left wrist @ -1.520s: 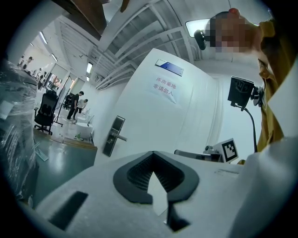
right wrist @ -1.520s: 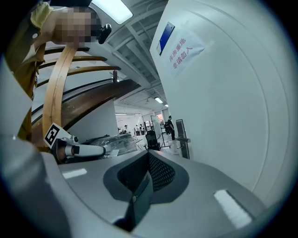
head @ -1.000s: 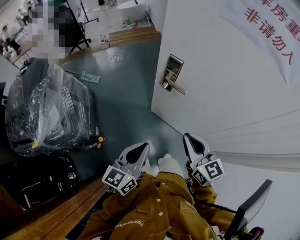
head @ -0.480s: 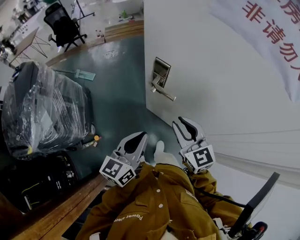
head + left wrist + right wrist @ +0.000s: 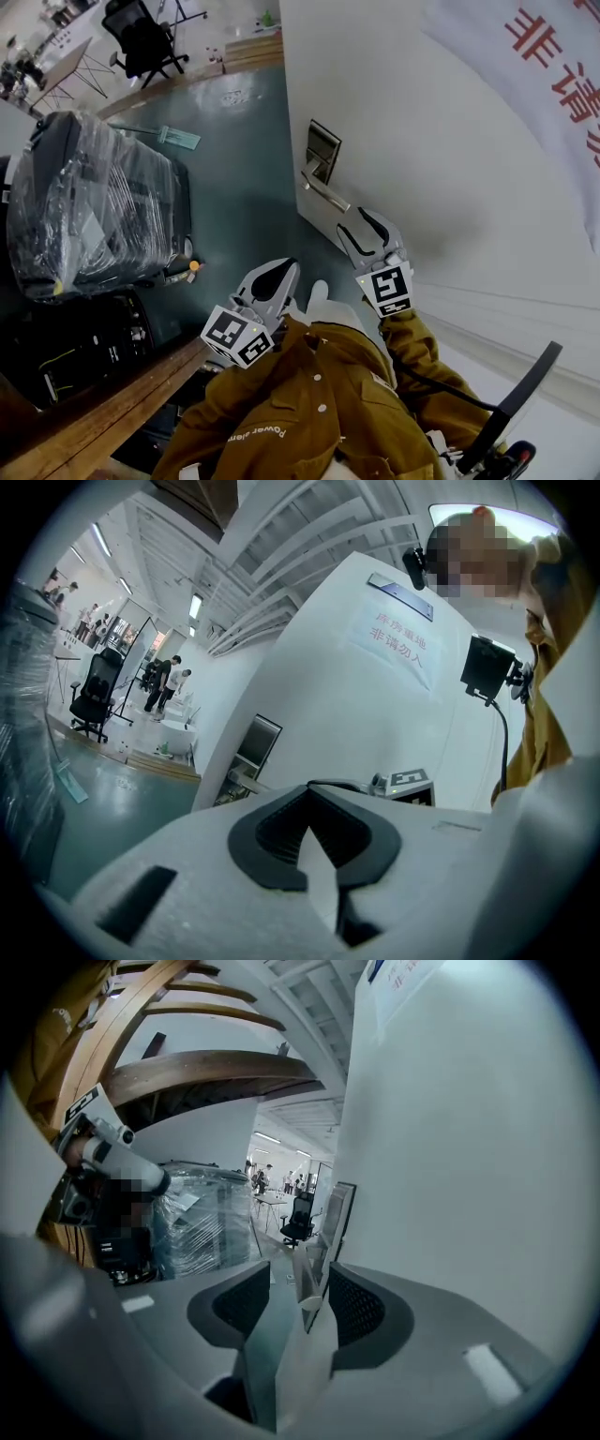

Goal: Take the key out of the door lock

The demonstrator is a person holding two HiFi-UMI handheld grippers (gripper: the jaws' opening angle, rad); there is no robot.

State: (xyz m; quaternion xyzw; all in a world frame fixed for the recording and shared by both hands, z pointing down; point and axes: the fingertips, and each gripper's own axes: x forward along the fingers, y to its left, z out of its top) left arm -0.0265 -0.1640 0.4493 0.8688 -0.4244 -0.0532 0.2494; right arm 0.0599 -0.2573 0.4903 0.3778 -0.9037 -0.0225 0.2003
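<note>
The white door (image 5: 450,187) carries a metal lock plate (image 5: 322,150) with a lever handle (image 5: 325,195) below it. I cannot make out a key in any view. My right gripper (image 5: 359,223) is just below the lever's free end, its jaws opening. In the right gripper view the lever's end (image 5: 307,1290) shows in the gap of the right gripper (image 5: 291,1288), and the pads do not touch it. My left gripper (image 5: 278,272) hangs lower left, shut and empty. In the left gripper view the left gripper (image 5: 307,803) points toward the lock plate (image 5: 255,747).
A black object wrapped in clear plastic (image 5: 94,206) stands on the green floor (image 5: 234,187) to the left. A wooden ledge (image 5: 122,403) runs along the lower left. A white banner with red print (image 5: 562,66) hangs on the door. A dark screen on a stand (image 5: 525,394) is at the lower right.
My right gripper rose toward the lever handle and its jaws went from shut to wide apart. The left gripper stayed shut and hardly moved. The head view swung closer to the door.
</note>
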